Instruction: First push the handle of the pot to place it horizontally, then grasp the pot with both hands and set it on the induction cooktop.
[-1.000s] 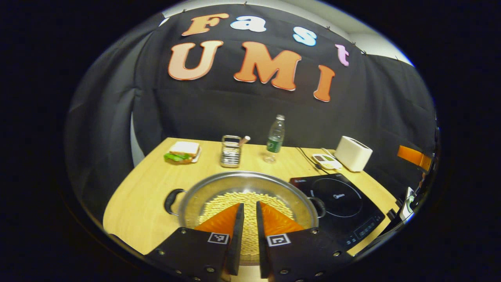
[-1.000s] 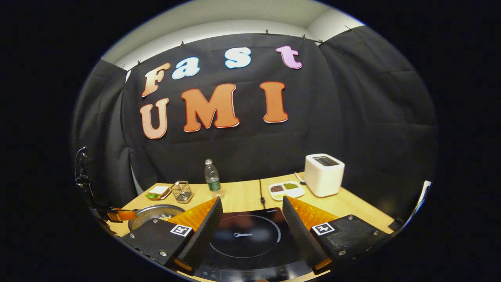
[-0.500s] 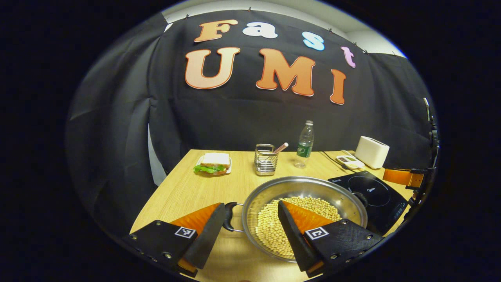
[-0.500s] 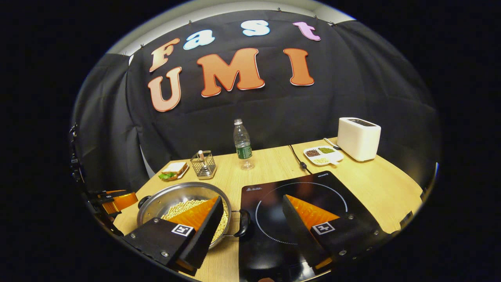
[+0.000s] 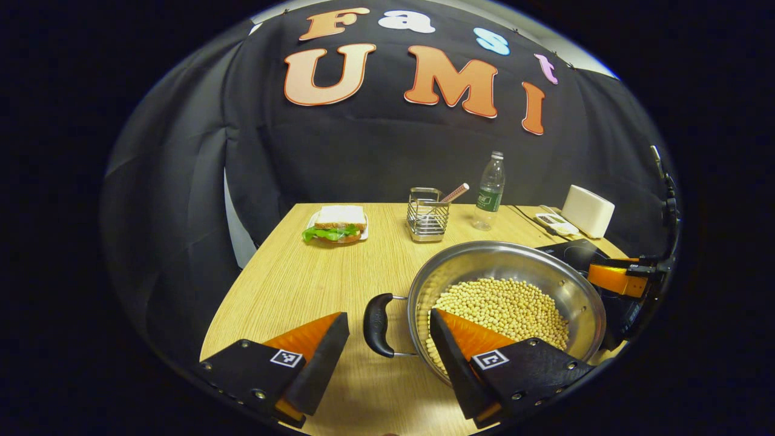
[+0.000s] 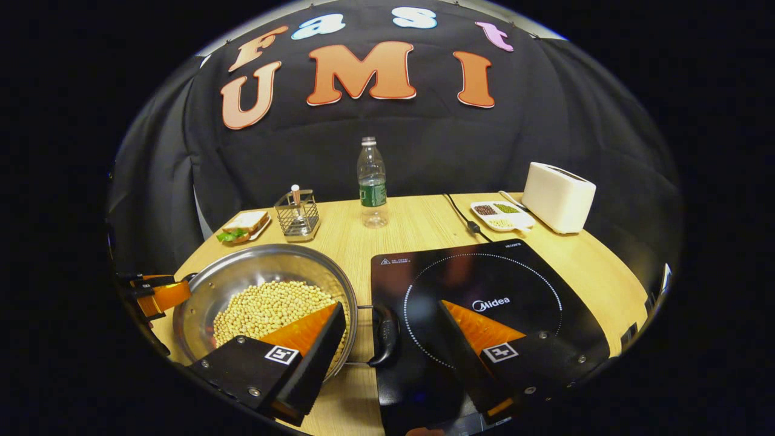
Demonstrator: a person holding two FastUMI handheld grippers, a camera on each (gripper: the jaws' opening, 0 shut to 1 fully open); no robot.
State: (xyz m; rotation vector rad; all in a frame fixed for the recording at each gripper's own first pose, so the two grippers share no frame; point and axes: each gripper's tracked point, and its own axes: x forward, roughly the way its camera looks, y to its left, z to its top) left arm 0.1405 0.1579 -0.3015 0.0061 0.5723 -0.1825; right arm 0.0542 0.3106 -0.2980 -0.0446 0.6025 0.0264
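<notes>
Both grippers – left gripper [image 5: 387, 339], right gripper [image 6: 390, 330] – hold fingers wide apart, each straddling a pot [image 5: 514, 266] handle, gripping nothing.

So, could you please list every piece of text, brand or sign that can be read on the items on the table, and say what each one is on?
"Midea": brand on the induction cooktop, inside its ring.
Small print and a warning triangle along the cooktop's far edge: too small to read.
Square coded markers on the right gripper and left gripper: patterns, no words.
Label on the water bottle: too blurred to read.

Wooden table [image 5: 303, 284] (pot [image 5: 533, 266], cooktop [image 6: 484, 272])
</notes>
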